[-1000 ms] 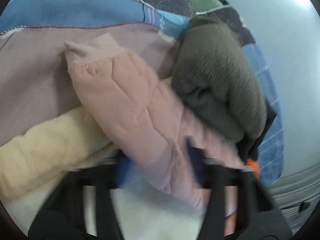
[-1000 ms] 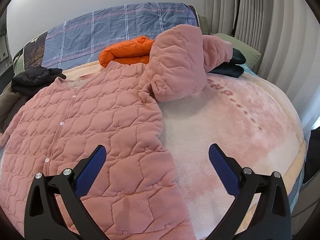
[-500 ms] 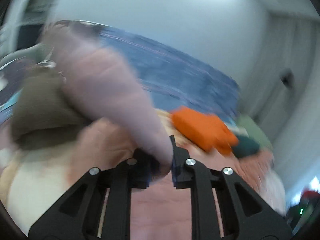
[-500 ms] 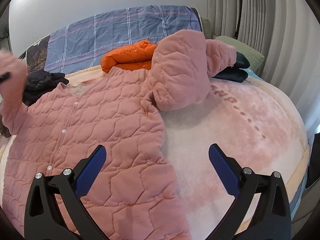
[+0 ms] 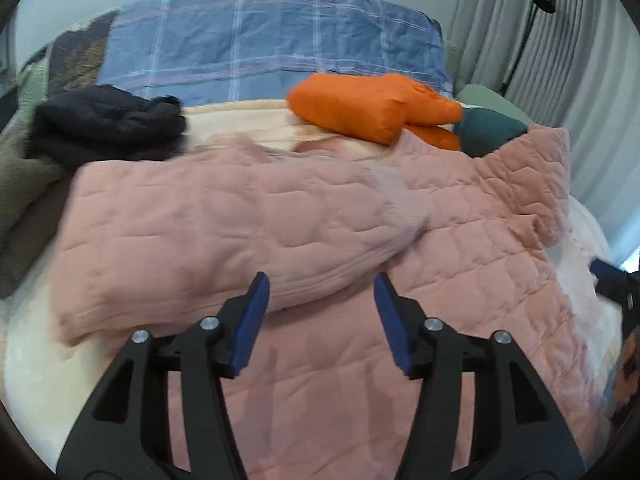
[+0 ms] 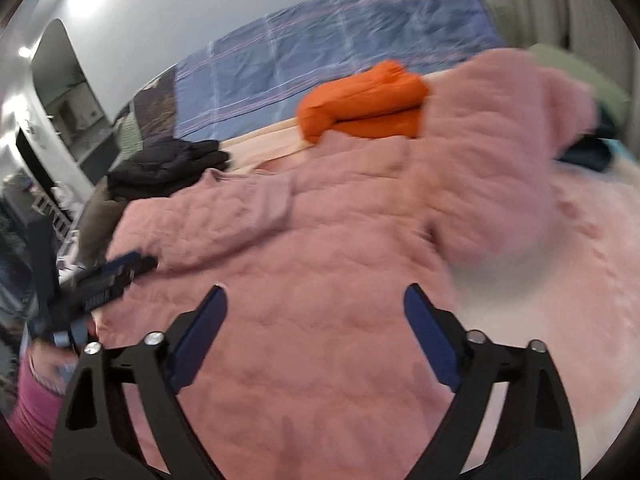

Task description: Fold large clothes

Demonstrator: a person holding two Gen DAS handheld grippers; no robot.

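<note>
A pink quilted jacket lies spread on the bed. Its left sleeve is laid across the body, with the sleeve's near edge just ahead of my left gripper. Those jaws are opening and the blue pads press on nothing. The right sleeve lies bunched at the jacket's far right corner. My right gripper hovers over the jacket's body with its jaws wide and closing, nothing between them. The left gripper shows at the left edge of the right wrist view.
A folded orange jacket and a teal garment lie behind the pink one. A black garment and an olive one sit at the left. A blue plaid duvet covers the far end. Curtains hang on the right.
My left gripper carried the left sleeve from the clothes pile across onto the jacket's body, then opened and let it go. The right gripper swung left and its jaws narrowed slightly.
</note>
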